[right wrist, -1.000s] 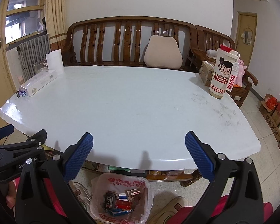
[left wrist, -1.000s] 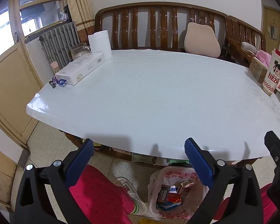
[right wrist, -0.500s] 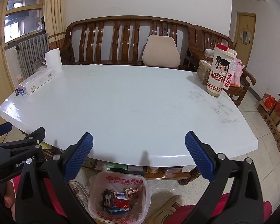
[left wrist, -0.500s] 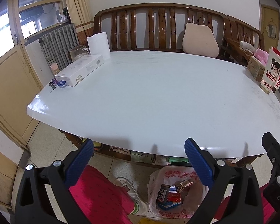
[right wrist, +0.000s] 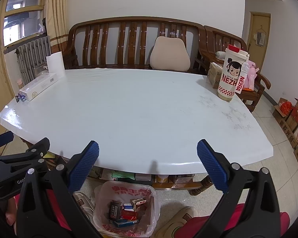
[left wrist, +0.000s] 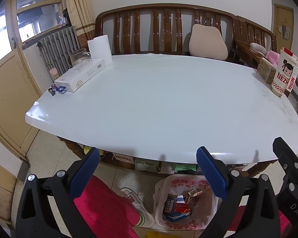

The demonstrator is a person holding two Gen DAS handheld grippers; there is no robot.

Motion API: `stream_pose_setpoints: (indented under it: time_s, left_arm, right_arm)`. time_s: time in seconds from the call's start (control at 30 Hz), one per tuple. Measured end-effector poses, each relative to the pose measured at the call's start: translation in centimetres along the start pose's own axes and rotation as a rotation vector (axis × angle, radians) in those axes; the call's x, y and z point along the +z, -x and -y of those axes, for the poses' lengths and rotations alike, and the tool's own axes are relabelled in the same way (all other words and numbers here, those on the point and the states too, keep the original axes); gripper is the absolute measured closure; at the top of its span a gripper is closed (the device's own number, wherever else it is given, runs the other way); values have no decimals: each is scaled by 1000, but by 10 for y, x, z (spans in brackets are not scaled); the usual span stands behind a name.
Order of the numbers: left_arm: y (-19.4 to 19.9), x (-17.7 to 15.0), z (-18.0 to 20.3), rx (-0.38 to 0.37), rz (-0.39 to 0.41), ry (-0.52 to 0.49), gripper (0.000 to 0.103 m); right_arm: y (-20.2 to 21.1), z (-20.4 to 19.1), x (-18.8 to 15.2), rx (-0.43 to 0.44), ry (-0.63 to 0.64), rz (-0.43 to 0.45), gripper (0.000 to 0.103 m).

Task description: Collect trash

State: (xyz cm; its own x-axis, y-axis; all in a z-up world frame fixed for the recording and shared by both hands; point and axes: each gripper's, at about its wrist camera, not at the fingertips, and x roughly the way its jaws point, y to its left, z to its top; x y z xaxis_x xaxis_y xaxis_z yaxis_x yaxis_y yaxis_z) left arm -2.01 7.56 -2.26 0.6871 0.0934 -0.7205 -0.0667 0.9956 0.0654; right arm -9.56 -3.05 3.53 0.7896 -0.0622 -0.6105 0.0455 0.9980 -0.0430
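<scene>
A translucent plastic trash bag [left wrist: 185, 203] stands open on the floor under the table's near edge, holding several small cartons and packets [left wrist: 176, 206]. It also shows in the right wrist view [right wrist: 127, 208]. My left gripper [left wrist: 147, 170] is open and empty, held above the floor just in front of the white table [left wrist: 159, 103]. My right gripper [right wrist: 148, 168] is open and empty too, above the bag. The left gripper's body shows at the left of the right wrist view [right wrist: 15, 162].
On the table: a white box [left wrist: 80, 74], a paper roll [left wrist: 99, 49] and a glass jug [left wrist: 78, 56] at the far left, a Nezha cup [right wrist: 231, 75] at the far right. A wooden bench [right wrist: 133, 43] stands behind. Cardboard boxes [right wrist: 292, 117] line the right wall.
Both grippers have drawn back and up slightly from the table, so more floor and bag show. Both stay open and empty.
</scene>
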Motion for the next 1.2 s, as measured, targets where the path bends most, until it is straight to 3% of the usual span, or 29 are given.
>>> stream_pose_setpoints:
  time_s: [0.27, 0.4, 1.2]
  left_arm:
    - [4, -1, 0, -35, 27, -2, 8]
    - [9, -3, 3, -16, 55, -19, 8]
    - [8, -3, 7, -21, 20, -19, 8]
  right_arm:
    - [2, 0, 0, -3, -3, 0, 6]
    - [2, 0, -1, -3, -4, -1, 6]
    - [2, -2, -5, -9, -5, -3, 6]
